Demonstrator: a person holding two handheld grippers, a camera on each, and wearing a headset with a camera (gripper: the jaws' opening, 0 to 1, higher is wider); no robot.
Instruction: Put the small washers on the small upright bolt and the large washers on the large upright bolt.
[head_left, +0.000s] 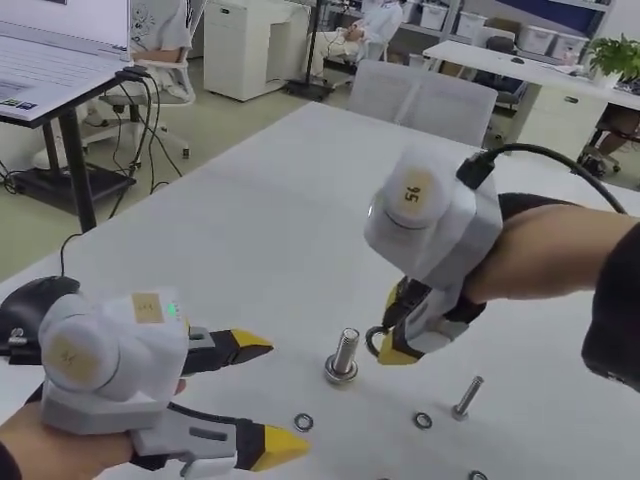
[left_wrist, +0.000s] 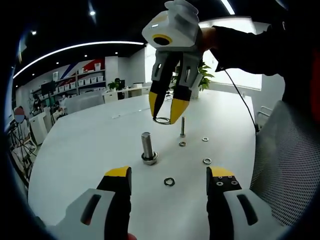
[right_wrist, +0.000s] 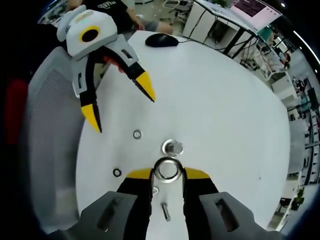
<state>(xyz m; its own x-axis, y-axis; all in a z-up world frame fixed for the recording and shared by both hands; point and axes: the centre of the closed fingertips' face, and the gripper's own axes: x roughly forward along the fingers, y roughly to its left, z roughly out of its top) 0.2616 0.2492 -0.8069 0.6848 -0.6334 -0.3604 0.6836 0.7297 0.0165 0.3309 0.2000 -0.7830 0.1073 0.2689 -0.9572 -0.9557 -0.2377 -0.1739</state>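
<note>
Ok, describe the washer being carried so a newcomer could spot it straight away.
On the white table, find the thick upright bolt. The right claw hangs just above and beside it, yellow tips pointing down. The washer is the metal ring pinched between those tips; the other washers lie flat on the table, while this one is in the air.

Right gripper (head_left: 386, 352) hovers just beside the large bolt (head_left: 341, 357) — left gripper's (head_left: 284, 396) fingers (head_left: 252, 347) spread wide.
</note>
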